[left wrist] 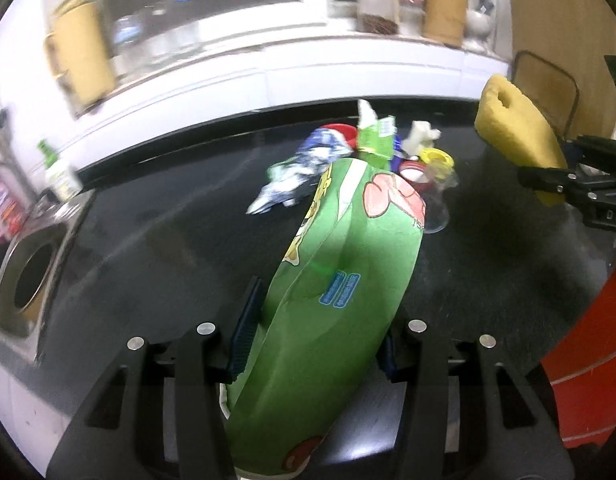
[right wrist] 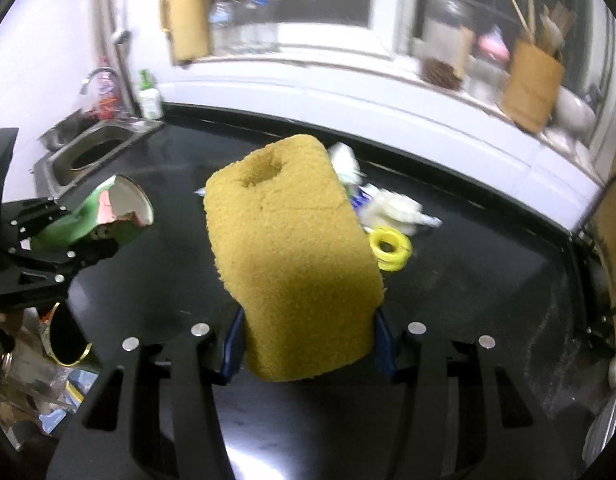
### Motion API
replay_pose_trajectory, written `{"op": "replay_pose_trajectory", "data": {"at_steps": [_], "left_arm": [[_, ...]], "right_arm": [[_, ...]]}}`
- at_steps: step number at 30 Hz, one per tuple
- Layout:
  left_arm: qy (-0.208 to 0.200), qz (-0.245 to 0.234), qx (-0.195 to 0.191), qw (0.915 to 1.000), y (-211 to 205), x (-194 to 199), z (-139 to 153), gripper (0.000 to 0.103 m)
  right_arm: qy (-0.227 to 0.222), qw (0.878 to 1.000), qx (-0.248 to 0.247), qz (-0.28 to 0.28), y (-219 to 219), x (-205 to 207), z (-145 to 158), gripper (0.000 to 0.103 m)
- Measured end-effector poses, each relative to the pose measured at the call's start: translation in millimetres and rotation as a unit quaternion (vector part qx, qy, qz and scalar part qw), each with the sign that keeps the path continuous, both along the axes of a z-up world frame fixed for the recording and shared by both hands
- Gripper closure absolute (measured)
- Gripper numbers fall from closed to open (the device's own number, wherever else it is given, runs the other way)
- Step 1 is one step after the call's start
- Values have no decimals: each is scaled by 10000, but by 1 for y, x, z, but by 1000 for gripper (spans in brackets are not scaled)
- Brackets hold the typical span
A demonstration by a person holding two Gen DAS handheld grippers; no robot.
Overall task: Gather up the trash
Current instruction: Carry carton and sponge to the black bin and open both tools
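The left gripper [left wrist: 313,328] is clamped on a green snack canister [left wrist: 335,280], lifted off the black counter [left wrist: 156,220], presumably to carry it to a bin. Ahead of both tools lies the remaining litter pile [left wrist: 347,148] (wrappers, caps). The right gripper [right wrist: 308,344] squeezes a yellow sponge [right wrist: 292,256], likewise raised.
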State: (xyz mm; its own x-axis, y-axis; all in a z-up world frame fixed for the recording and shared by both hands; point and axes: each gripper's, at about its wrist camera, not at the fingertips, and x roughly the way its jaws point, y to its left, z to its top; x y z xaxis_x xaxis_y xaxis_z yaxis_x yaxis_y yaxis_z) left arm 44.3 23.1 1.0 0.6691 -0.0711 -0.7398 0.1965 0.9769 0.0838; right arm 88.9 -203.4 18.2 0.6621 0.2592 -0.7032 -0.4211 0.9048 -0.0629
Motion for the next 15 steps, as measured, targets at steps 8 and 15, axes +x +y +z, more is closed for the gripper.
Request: {"op": "replay_pose_trajectory", "data": {"at_steps": [8, 15], "left_arm": [[-288, 1337, -49, 9906, 107, -95, 10, 54], [0, 2724, -221, 9619, 216, -191, -34, 54]], "right_arm": [[20, 9911, 345, 1284, 138, -47, 4, 52], [608, 9613, 619, 2614, 285, -93, -32, 52]]}}
